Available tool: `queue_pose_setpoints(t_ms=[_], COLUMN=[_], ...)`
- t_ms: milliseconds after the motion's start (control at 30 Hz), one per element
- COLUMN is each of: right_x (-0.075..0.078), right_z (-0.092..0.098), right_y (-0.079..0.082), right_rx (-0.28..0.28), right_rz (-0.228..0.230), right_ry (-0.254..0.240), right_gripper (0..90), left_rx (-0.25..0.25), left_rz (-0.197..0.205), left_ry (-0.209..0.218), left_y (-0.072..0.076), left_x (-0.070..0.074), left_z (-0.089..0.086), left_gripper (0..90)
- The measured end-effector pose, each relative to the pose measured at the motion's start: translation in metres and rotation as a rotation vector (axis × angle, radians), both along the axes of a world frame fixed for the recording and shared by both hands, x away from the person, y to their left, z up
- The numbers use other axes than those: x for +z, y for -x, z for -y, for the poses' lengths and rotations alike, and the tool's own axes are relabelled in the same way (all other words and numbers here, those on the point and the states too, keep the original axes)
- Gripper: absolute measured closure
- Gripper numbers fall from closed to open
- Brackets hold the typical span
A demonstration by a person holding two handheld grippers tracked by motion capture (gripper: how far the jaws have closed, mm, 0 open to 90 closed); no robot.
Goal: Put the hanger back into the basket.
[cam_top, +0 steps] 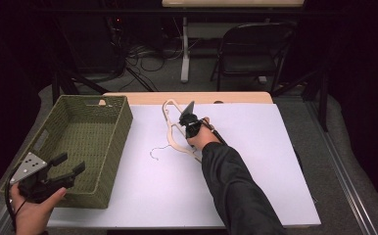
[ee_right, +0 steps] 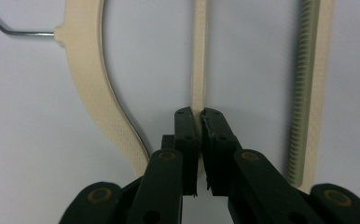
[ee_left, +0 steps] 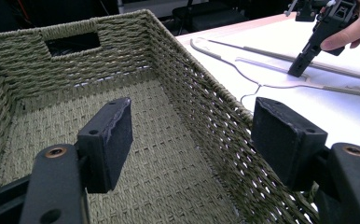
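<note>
Resting over the near left corner of the woven basket (cam_top: 108, 142), the left gripper (ee_left: 192, 140) has its jaws spread wide with nothing between them. Right of the basket, the cream hanger (cam_top: 175, 139) lies flat on the white table (cam_top: 255, 166). The right gripper (ee_right: 199, 126) points down at it, jaws clamped on the hanger's thin middle bar (ee_right: 199, 56).

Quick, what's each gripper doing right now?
Left gripper: open, empty, over the basket.
Right gripper: shut on the hanger.
</note>
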State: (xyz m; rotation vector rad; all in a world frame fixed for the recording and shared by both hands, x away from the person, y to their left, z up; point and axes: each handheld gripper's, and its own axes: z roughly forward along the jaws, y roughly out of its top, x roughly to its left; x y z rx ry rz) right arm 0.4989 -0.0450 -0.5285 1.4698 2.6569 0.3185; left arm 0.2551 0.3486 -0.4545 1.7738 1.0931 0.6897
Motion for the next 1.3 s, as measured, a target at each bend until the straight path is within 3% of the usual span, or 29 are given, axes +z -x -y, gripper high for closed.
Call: queue_pose_setpoints(t_ms=[100, 267, 300, 367, 467, 567, 667, 700, 733, 767, 800, 833, 867, 900, 933, 967, 1000, 1033, 1067, 1100, 1133, 1200, 1300], right_x=[0.002, 0.0, 0.002, 0.003, 0.006, 0.007, 0.016, 0.01, 0.01, 0.014, 0.031, 0.024, 0.021, 0.026, 0.039, 0.046, 0.033, 0.061, 0.067, 0.05, 0.051, 0.057, 0.058], right_z=[-0.001, 0.0, -0.001, 0.001, 0.003, 0.005, 0.006, 0.007, 0.008, 0.009, 0.011, 0.012, 0.013, 0.014, 0.014, 0.015, 0.014, 0.015, 0.015, 0.015, 0.014, 0.017, 0.018], right_y=[0.001, 0.002, 0.004, 0.003, 0.003, 0.005, 0.009, 0.011, 0.013, 0.014, 0.012, 0.016, 0.018, 0.02, 0.021, 0.023, 0.03, 0.028, 0.028, 0.039, 0.042, 0.046, 0.055], right_rx=[-0.016, -0.017, -0.047, -0.009, 0.006, 0.021, 0.035, 0.025, 0.017, 0.036, 0.075, 0.057, 0.057, 0.07, 0.107, 0.13, 0.098, 0.184, 0.213, 0.162, 0.143, 0.197, 0.216], right_rz=[-0.014, 0.019, -0.001, 0.011, -0.006, 0.014, -0.014, 0.063, 0.086, 0.073, -0.066, 0.015, 0.077, 0.051, -0.039, -0.068, 0.084, -0.135, -0.182, 0.011, 0.015, -0.005, 0.017], right_ry=[0.021, -0.012, -0.009, -0.007, 0.019, -0.01, 0.007, -0.088, -0.129, -0.114, 0.024, -0.077, -0.135, -0.117, -0.022, -0.005, -0.173, 0.063, 0.101, -0.101, -0.119, -0.088, -0.109], right_gripper=[85.7, 85.9, 85.9, 86.0, 86.0, 86.0, 86.0, 86.1, 86.1, 86.1, 86.1, 86.1, 86.1, 86.1, 86.1, 86.1, 86.1, 86.1, 86.1, 86.1, 86.0, 86.0, 86.0], left_rx=[0.0, 0.0, 0.001, 0.0, 0.0, 0.001, 0.002, 0.003, 0.002, -0.001, -0.002, -0.001, -0.002, -0.003, -0.003, -0.002, -0.008, -0.011, -0.016, -0.02, -0.024, -0.034, -0.05], left_rz=[-0.003, -0.002, -0.002, -0.001, -0.001, 0.0, 0.001, 0.0, 0.0, 0.0, 0.001, 0.001, 0.004, 0.005, 0.009, 0.012, 0.01, 0.01, 0.012, 0.012, 0.013, 0.015, 0.021], left_ry=[-0.001, -0.001, 0.0, 0.0, 0.0, 0.0, -0.001, -0.002, -0.002, -0.004, -0.006, -0.006, -0.005, -0.007, -0.005, -0.003, -0.006, -0.006, -0.003, -0.007, -0.008, -0.012, -0.018], left_y=[0.0, 0.0, 0.0, 0.0, 0.0, 0.0, 0.0, 0.0, 0.0, 0.0, 0.0, 0.001, 0.001, 0.001, 0.002, 0.002, 0.002, 0.002, 0.002, 0.002, 0.003, 0.003, 0.004], left_x=[0.0, 0.0, 0.0, 0.0, 0.0, 0.0, 0.0, 0.0, 0.0, 0.0, 0.0, 0.001, 0.001, 0.002, 0.002, 0.003, 0.003, 0.003, 0.004, 0.004, 0.004, 0.005, 0.007], left_z=[0.0, 0.0, 0.0, 0.0, 0.0, 0.0, 0.0, 0.0, 0.001, 0.001, 0.001, 0.001, 0.002, 0.002, 0.003, 0.003, 0.004, 0.005, 0.006, 0.007, 0.009, 0.012, 0.018], left_gripper=[29.4, 29.4, 29.4, 29.4, 29.5, 29.5, 29.5, 29.5, 29.5, 29.5, 29.5, 29.5, 29.5, 29.5, 29.5, 29.5, 29.6, 29.6, 29.6, 29.6, 29.6, 29.7, 29.8])
